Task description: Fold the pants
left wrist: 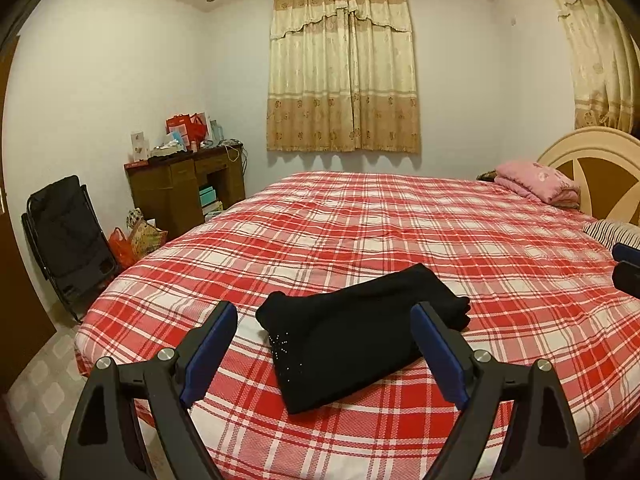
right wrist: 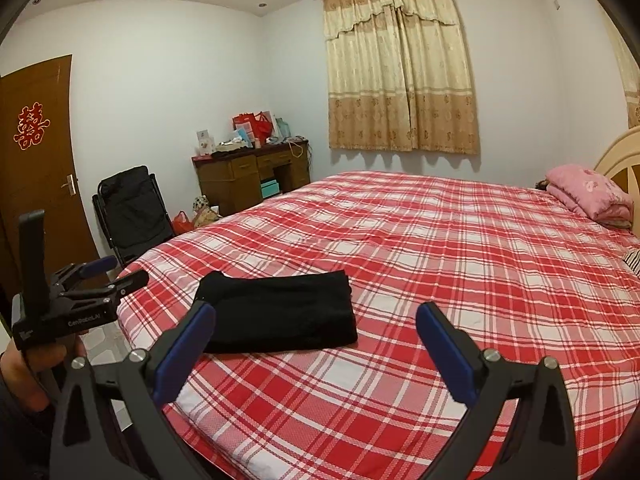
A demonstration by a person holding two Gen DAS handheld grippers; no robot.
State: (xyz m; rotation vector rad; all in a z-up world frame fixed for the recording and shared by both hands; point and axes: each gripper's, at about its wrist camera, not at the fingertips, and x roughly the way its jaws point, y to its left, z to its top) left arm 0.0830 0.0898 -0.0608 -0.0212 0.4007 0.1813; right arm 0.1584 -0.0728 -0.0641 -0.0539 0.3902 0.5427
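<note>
- Left gripper hovers level above the folded black pants, jaws wide apart, gripping nothing.
- Right gripper likewise gapes empty over the plaid bed.

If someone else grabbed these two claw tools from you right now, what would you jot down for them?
Left claw: open, holding nothing, hanging above the near edge of the bed.
Right claw: open, holding nothing, to the right of the pants.
Black pants: lying in a compact folded bundle on the red plaid bedspread, near the bed's foot edge, apart from both claws.
Done: the pants look folded.
Left: maybe nothing, or one last tidy-up; I cannot tell whether another fold is wanted.
</note>
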